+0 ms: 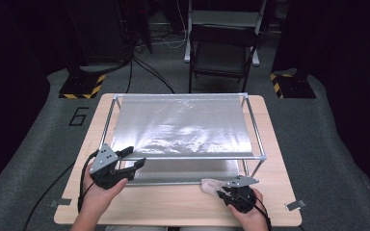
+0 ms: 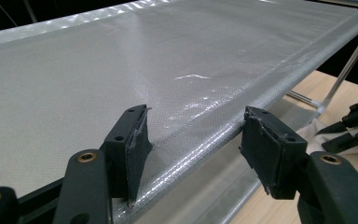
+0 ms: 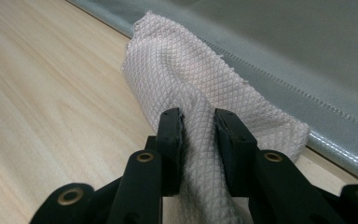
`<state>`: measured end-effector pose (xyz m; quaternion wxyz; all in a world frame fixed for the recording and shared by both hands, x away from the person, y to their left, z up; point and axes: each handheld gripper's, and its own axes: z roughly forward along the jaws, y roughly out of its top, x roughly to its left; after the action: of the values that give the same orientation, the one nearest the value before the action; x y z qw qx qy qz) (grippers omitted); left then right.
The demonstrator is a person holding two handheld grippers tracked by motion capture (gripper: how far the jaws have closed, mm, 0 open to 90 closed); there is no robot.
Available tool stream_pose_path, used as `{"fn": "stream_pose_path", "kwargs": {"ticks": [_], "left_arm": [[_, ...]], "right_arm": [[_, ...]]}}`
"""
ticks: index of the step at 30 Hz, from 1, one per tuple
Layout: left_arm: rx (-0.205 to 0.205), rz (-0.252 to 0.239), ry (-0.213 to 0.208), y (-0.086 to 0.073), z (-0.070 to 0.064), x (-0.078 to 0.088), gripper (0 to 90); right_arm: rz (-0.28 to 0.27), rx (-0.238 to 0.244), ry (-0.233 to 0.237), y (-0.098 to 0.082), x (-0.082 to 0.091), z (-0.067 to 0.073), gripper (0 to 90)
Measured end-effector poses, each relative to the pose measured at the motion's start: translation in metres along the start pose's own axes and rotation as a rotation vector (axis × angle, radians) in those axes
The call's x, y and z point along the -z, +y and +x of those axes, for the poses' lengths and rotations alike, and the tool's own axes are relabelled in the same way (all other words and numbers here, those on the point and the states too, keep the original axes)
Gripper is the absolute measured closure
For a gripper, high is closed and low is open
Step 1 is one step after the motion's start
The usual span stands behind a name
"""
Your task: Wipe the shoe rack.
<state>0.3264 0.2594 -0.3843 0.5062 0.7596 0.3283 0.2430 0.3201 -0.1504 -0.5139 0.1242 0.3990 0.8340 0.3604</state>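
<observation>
right tool (image 3: 198, 126) is clenching a bunched ridge of the pale waffle-weave cloth (image 3: 186, 79), which is lying on the tabletop (image 1: 173, 207) at the near right, touching the edge of the grey mesh sheet (image 1: 183, 171) under the rack (image 1: 183, 125). left tool (image 2: 193, 140) is hanging released, jaws straddling the rack's front edge. cloth is looking light, limp and grippy, so gripping a raised fold seems best.

One wooden table (image 1: 183, 207) stood in the scene. On it was one metal-framed rack (image 1: 253, 130) with two silvery mesh sheets, an upper (image 1: 180, 125) and a lower (image 1: 183, 171). One pale waffle cloth (image 3: 191, 88) lay at the near right. Two grippers were there, the left (image 1: 131, 163) and the right (image 1: 221, 192). One folding chair (image 1: 221, 50) stood far behind, and two black-and-yellow striped bases (image 1: 82, 89) flanked it.
</observation>
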Motion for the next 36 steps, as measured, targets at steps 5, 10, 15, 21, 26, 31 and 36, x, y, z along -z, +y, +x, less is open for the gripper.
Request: {"fn": "stream_pose_path", "kwargs": {"ticks": [5,10,15,21,26,31,36], "left_arm": [[0.015,-0.003,-0.010,0.000,0.009,0.000,42.0],[0.021,-0.003,0.004,0.000,0.017,0.001,41.8],[0.020,-0.006,0.006,-0.001,0.020,0.002,41.8],[0.030,-0.003,0.000,0.000,0.022,0.001,41.9],[0.033,-0.007,0.000,-0.001,0.022,0.001,41.9],[0.032,-0.005,-0.001,-0.001,0.022,0.001,42.0],[0.032,-0.002,-0.002,0.000,0.022,0.002,41.9]], "right_arm": [[-0.004,-0.015,0.012,0.002,-0.003,-0.003,71.5],[-0.008,-0.037,-0.027,0.000,-0.001,-0.005,71.4],[-0.006,-0.063,-0.047,-0.010,0.013,-0.017,71.3],[-0.011,-0.115,-0.131,-0.028,0.033,-0.040,71.3],[-0.007,-0.167,-0.151,-0.043,0.050,-0.055,71.2],[-0.006,-0.196,-0.184,-0.048,0.057,-0.064,69.9],[-0.012,-0.207,-0.198,-0.047,0.056,-0.065,65.5]]}}
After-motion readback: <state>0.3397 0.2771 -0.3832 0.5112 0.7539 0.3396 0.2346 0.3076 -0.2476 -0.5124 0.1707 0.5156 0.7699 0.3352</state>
